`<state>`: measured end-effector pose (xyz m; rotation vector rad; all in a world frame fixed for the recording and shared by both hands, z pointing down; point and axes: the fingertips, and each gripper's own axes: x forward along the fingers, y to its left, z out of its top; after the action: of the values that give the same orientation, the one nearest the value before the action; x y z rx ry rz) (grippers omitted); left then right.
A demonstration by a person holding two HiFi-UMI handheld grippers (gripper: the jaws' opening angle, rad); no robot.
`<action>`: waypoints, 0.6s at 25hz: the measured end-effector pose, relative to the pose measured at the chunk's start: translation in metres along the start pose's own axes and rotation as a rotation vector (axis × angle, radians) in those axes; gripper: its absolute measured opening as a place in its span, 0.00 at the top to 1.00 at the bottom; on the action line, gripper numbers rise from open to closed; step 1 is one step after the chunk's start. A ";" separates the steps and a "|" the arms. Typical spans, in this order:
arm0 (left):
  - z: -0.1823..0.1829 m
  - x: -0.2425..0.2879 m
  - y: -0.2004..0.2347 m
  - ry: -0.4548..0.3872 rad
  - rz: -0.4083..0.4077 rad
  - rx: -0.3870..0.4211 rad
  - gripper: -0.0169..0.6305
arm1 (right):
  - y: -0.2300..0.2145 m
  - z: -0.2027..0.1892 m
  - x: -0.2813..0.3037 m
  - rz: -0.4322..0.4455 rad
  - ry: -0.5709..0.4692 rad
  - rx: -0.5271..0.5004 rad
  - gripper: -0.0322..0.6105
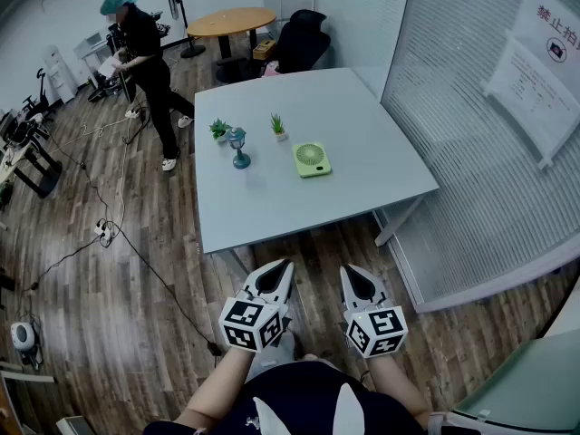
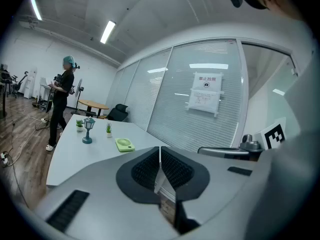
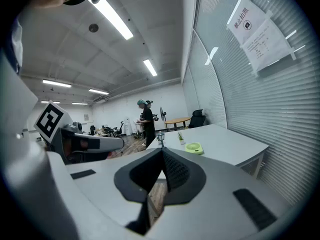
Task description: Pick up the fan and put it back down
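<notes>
A small light-green fan (image 1: 312, 159) lies flat on the grey table (image 1: 344, 116), near its middle; it also shows as the fan (image 2: 125, 144) and the fan (image 3: 193, 147) in the gripper views. Both grippers hang short of the table's near edge, above the wooden floor. My left gripper (image 1: 288, 263) is shut, its jaws touching, with nothing between them. My right gripper (image 1: 343, 269) is shut and empty too. Both point toward the table, well apart from the fan.
A small teal lamp (image 1: 238, 147) and two little potted plants (image 1: 277, 127) stand left of the fan. A person (image 1: 145, 62) stands on the floor beyond the table's far left. A glass partition with blinds (image 1: 480, 125) runs along the right. Cables (image 1: 109, 229) lie on the floor at left.
</notes>
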<state>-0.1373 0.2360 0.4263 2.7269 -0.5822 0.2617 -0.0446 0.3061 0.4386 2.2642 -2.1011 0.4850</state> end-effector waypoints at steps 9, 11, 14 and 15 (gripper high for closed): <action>0.018 0.034 0.037 0.001 -0.023 0.016 0.93 | -0.007 0.013 0.050 -0.017 -0.021 -0.006 0.94; 0.027 0.043 0.045 -0.007 -0.037 0.024 0.93 | -0.008 0.021 0.062 -0.026 -0.034 -0.011 0.94; 0.045 0.057 0.057 -0.023 -0.066 0.052 0.93 | -0.008 0.032 0.081 -0.041 -0.047 -0.021 0.94; 0.051 0.061 0.060 -0.025 -0.076 0.063 0.93 | -0.008 0.034 0.087 -0.046 -0.049 -0.023 0.94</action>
<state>-0.1021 0.1438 0.4115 2.8099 -0.4829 0.2307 -0.0254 0.2146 0.4286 2.3301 -2.0596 0.4060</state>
